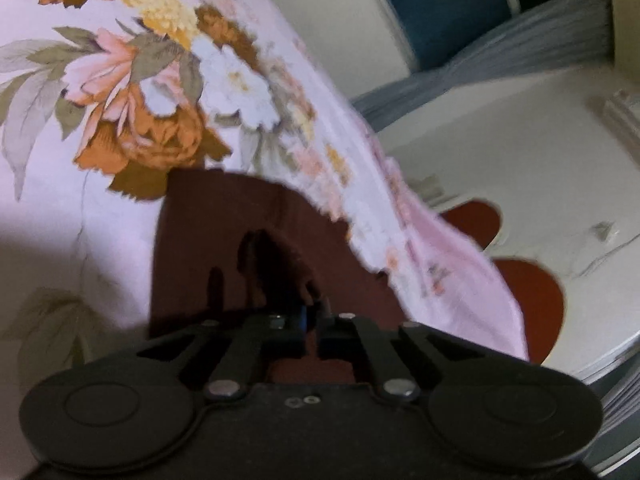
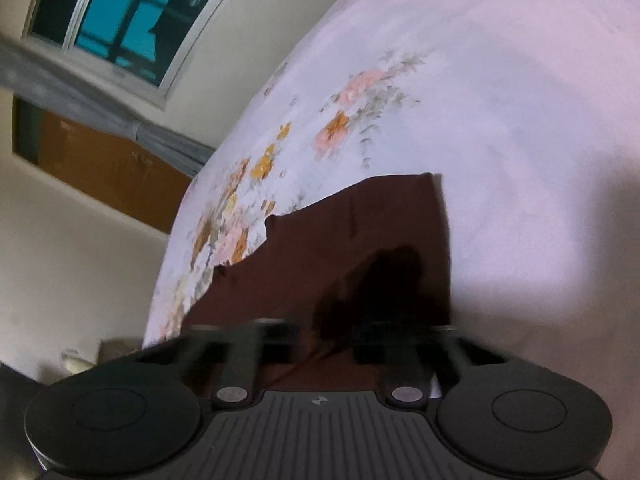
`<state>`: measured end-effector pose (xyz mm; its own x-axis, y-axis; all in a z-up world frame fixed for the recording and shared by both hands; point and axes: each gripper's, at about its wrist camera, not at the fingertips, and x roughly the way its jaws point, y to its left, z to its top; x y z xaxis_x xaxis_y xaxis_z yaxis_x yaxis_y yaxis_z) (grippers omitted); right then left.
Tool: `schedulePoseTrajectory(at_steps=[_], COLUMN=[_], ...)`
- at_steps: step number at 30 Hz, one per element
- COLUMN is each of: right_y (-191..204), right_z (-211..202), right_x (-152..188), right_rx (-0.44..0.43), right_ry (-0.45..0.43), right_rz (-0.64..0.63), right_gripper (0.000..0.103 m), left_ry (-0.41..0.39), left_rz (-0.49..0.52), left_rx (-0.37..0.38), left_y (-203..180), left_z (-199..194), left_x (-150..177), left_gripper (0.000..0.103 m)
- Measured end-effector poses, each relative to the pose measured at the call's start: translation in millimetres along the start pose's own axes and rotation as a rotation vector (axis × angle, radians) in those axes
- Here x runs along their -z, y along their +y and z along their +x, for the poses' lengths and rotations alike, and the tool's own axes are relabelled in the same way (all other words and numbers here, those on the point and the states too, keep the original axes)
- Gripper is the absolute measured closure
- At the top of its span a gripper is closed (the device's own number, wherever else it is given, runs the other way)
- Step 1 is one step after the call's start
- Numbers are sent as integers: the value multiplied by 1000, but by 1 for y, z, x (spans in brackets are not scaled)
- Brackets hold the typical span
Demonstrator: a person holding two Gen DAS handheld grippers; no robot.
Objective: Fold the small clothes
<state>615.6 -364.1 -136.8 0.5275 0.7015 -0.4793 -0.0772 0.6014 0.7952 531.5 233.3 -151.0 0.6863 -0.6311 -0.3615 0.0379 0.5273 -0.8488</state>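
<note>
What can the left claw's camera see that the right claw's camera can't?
Only the left wrist view shows the red-brown floor patches beyond the bed's edge, and the big orange flower up close. Only the right wrist view shows the wooden cabinet below the window. Both show the dark maroon cloth lying on the floral bedsheet. The left claw looks nearly shut on the cloth; the right claw is too blurred to tell.
</note>
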Motion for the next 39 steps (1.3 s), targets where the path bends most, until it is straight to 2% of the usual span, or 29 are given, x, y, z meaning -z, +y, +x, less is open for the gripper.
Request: schedulePoseTrajectory(at_steps=[1,4,9,12,13,15,16,17,18,20,21,22,23,24,26,27,28,29,30,32,36,39], right_y=[2,6,-1,-13,-19,-36,-40,-41,-40,-40,-41,-40,-38,-33,-21,-11,1,9,15,16,11,6], right_z=[1,6,28,41,44,48,46,41,37,29,22,13,4,-5,-6,-5,-2,1,4,8,24,38], right_x=[-1,-8,-31,-40,-41,-41,-39,-37,-36,-34,-34,-34,-36,-39,-43,-43,-42,-40,-38,-37,-43,-44], right_rx=[-9,-59,-56,-63,-46,-76,-90,-94,-92,-105,-114,-107,-54,12,-27,-4,57,115,151,155,139,136], right_ry=[-13,-43,-74,-79,-82,-79,-94,-111,-122,-129,-151,-191,-246,-277,-208,-184,-168,-160,-161,-153,-123,-99], right_rz=[-15,-23,25,88,131,215,239,240,224,219,221,208,183,145,74,8,-80,-153,-213,-266,-323,-371], right_gripper=[98,99,99,98,98,98,98,98,92,85,73,67,63,63,63,62,58,46,44,44,44,44], left_ry=[-24,-57,-79,-105,-104,-126,-134,-141,-150,-151,-160,-170,-182,-183,-134,-124,-113,-109,-113,-109,-41,-7], left_rz=[-15,-20,-18,-80,-111,-172,-191,-203,-202,-174,-161,-145,-126,-98,-18,50,102,150,207,306,422,453], left_rx=[38,64,26,-7,-20,-59,-52,-47,-40,-37,-37,-35,-48,-52,-47,-77,-95,-124,-174,-227,-246,-239], left_y=[1,-2,-4,5,10,21,25,29,30,30,29,27,25,20,5,-4,-11,-17,-21,-25,-19,-9], left_z=[-2,4,35,49,53,53,51,48,44,34,28,21,16,11,11,12,14,15,17,20,37,49], left_x=[-2,-13,-36,-45,-46,-44,-42,-41,-40,-39,-39,-39,-40,-40,-43,-44,-45,-46,-48,-47,-53,-57], left_gripper=[101,101,101,101,99,95,94,90,86,83,81,77,77,77,75,74,65,57,53,51,54,59])
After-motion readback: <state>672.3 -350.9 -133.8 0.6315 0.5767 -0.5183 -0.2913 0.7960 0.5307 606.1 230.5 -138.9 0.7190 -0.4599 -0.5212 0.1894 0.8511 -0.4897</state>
